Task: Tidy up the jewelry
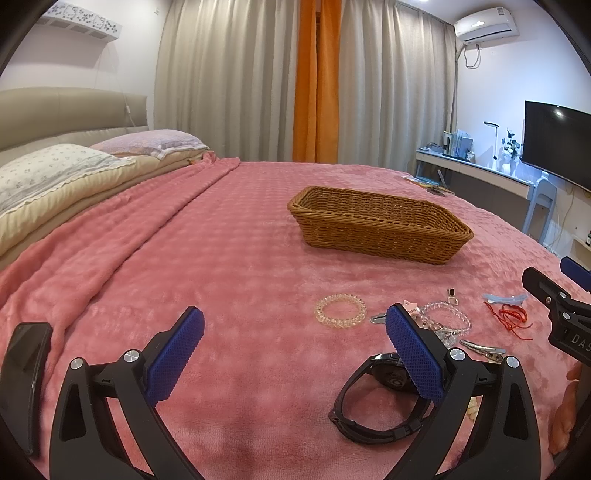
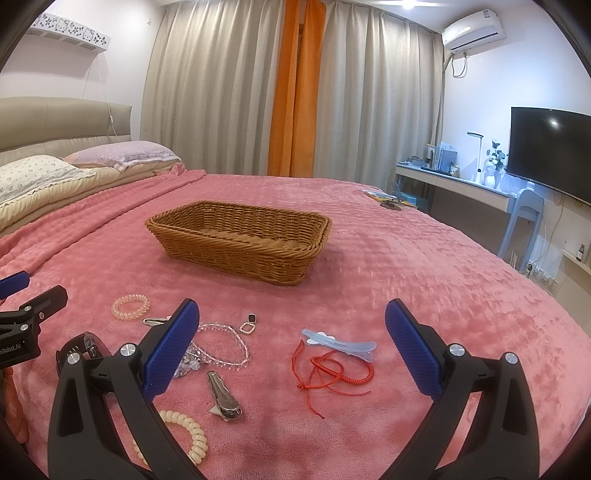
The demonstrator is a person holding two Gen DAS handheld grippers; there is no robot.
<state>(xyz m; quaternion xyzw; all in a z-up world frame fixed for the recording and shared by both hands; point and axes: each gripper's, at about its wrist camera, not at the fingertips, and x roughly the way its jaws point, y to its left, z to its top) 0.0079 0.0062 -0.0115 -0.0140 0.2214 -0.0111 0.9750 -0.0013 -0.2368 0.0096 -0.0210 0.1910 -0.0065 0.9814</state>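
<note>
Red cord bracelet [image 2: 334, 369] is lying just ahead between the right gripper [image 2: 291, 354]'s wide-spread fingers, long axis crosswise; left gripper [image 1: 295, 354] is likewise gaping, farther off.

1 basket [image 2: 236, 240], 2 coil hair ties [image 2: 131, 306], 3 clips [image 2: 340, 343], 1 red cord [image 2: 332, 373].

Bright, even indoor light, warm overall, from a ceiling lamp [image 2: 407, 4] flaring white at the top edge. Cooler bluish glow around the desk lamp [image 2: 476, 136] at the right wall. Small glare spot on the dark TV screen [image 2: 553, 123]. Soft, faint shadows under the basket [image 2: 236, 240] on the pink blanket [image 2: 406, 280]. Sharp focus throughout both views, no motion blur. Strong fisheye bending of curtains [image 1: 236, 74] and walls, black vignette in all 4 corners.
</note>
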